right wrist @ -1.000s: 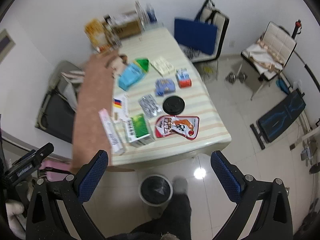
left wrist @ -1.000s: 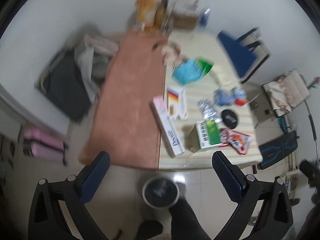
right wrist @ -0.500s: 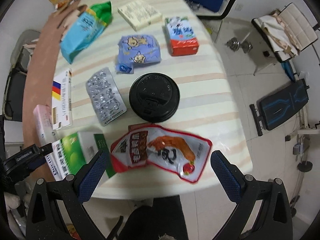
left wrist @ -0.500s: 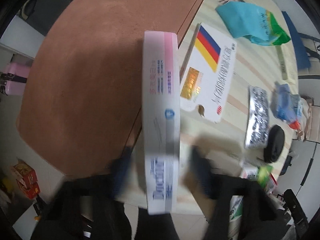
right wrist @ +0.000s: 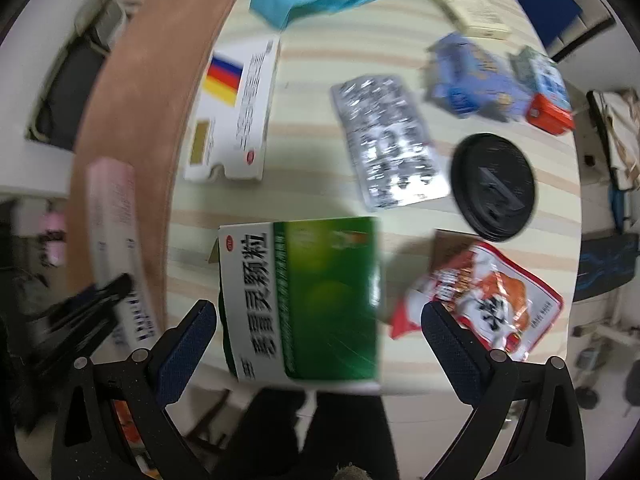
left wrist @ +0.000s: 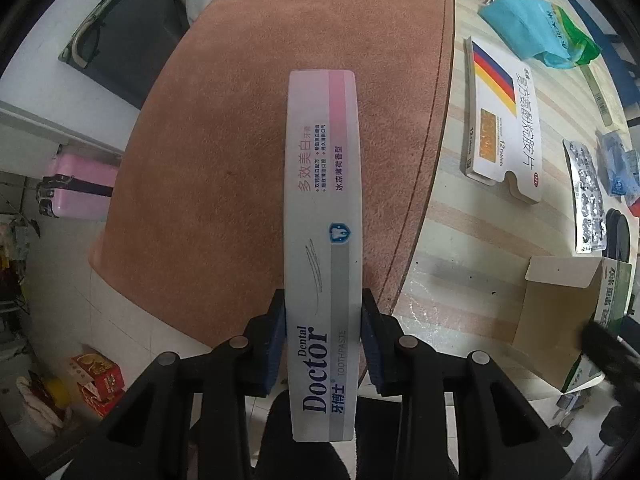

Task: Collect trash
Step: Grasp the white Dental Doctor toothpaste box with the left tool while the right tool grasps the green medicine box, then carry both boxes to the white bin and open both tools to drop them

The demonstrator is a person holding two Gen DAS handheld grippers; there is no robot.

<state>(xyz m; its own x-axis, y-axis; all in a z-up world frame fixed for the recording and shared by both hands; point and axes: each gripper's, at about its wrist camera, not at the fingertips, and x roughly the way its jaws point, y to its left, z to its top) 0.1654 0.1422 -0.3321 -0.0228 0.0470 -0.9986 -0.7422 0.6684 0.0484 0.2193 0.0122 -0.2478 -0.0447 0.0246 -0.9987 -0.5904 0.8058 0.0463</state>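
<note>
Your left tool [left wrist: 323,344] is clenched on the toothpaste box [left wrist: 323,240], pads against its two long sides near the printed end, the box running straight ahead over the brown mat [left wrist: 248,160]. Your right tool [right wrist: 318,354] is released, its fingers spread on either side of the green medicine box [right wrist: 304,304] without touching it.

By my reading the collecting has barely begun: one item is gripped, and nothing looks binned. Ahead of the right tool, the blister pack [right wrist: 388,144], black lid [right wrist: 493,186], red snack wrapper [right wrist: 486,300] and striped carton [right wrist: 236,112] lie on the surface [right wrist: 304,196].

Only the left view shows the grip clearly; the right view is blurred.
</note>
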